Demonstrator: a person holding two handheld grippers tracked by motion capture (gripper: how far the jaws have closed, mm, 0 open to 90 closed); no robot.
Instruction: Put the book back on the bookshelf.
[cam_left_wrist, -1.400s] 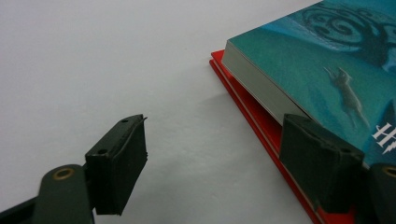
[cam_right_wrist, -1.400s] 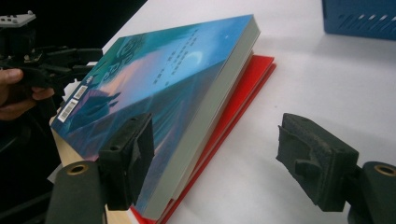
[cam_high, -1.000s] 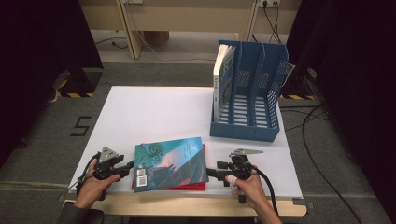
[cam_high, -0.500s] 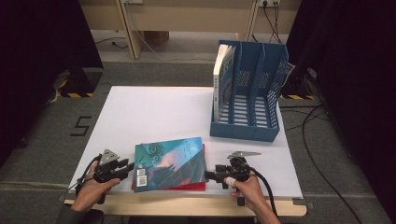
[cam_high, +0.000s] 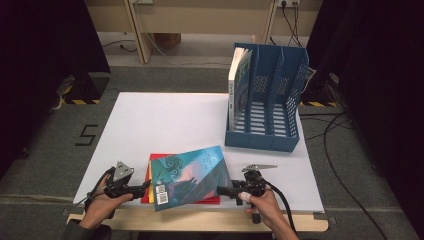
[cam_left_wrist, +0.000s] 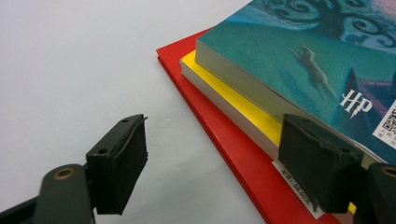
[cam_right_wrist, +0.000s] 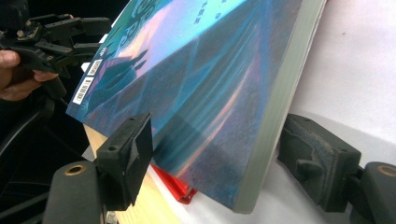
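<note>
A teal paperback tops a stack with a yellow book and a red book at the table's front edge. My right gripper is shut on the teal book's right edge, one jaw on the cover and one behind, and holds that side tilted up off the stack. My left gripper sits at the stack's left edge. Its jaws have just been opening; the red book's edge lies between them, untouched by the pads.
A blue three-slot file holder stands at the back right of the white table, with one book upright in its left slot. The wooden front edge runs just below both hands. Cables trail off to the right.
The left gripper's jaws have opened at the stack's left edge. The teal book's right side now sits higher and the book has turned a little. Neither hand has shifted noticeably.
</note>
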